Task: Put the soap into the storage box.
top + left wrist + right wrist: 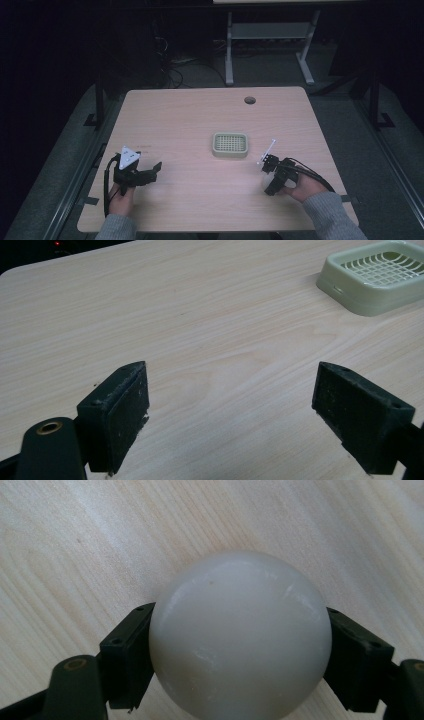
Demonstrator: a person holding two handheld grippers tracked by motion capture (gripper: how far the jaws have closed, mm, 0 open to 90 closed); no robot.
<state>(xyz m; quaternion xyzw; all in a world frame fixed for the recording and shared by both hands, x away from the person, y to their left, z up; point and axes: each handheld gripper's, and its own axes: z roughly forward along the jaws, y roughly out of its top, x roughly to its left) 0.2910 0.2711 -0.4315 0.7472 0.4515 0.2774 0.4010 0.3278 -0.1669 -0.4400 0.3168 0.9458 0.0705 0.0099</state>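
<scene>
Right gripper view: one white ball (240, 635), one soap tray (230, 144) nearby.

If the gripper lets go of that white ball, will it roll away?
Probably yes. The white ball looks round and smooth, and the wooden table under it is flat, so little would stop it. Its glossy surface may also be slippery: the right gripper touches it on just two sides, so it could pop out if squeezed unevenly.

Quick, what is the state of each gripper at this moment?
Left gripper: open, jaws wide apart over the bare table, holding nothing.
Right gripper: shut on the white ball, one jaw on each side of it.
</scene>
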